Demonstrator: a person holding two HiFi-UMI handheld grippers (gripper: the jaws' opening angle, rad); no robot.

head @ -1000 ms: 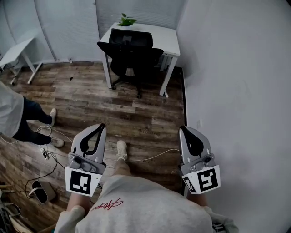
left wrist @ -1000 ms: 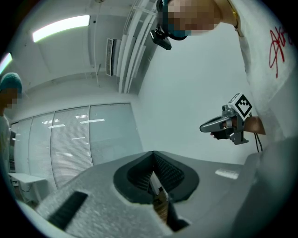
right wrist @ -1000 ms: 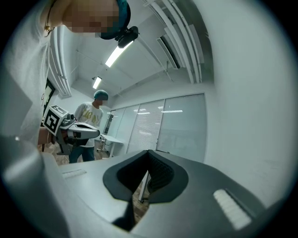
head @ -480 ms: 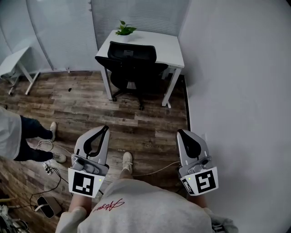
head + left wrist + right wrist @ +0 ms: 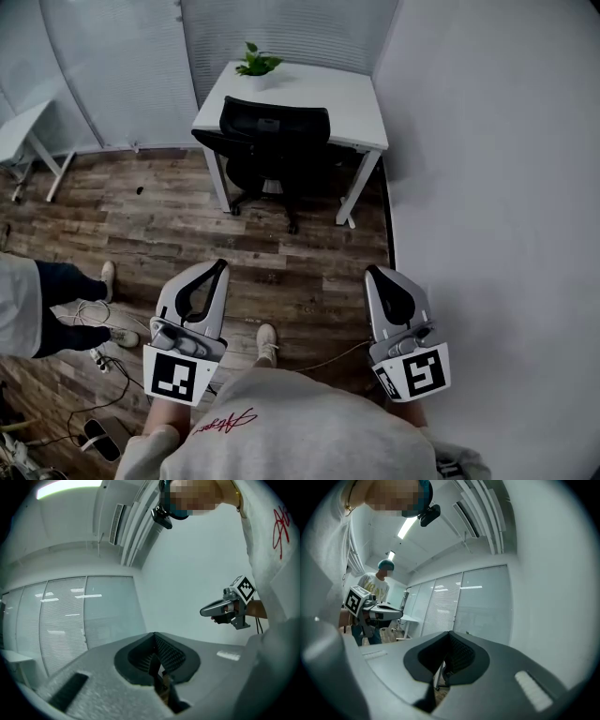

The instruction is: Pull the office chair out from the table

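Just the approach so far, it seems — grey left gripper (image 5: 217,269) and right gripper (image 5: 373,276) both shut, empty; black mesh office chair (image 5: 275,127) at 12 o'clock under the white table (image 5: 352,101) probably wants its backrest grabbed next.

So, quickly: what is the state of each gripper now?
Left gripper: tongs shut, holding nothing.
Right gripper: tongs shut, holding nothing.

Red script (image 5: 223,421) on the person's grey shirt (image 5: 309,427), too small to read

Head view down toward office chair (image 5: 274,131) (far)
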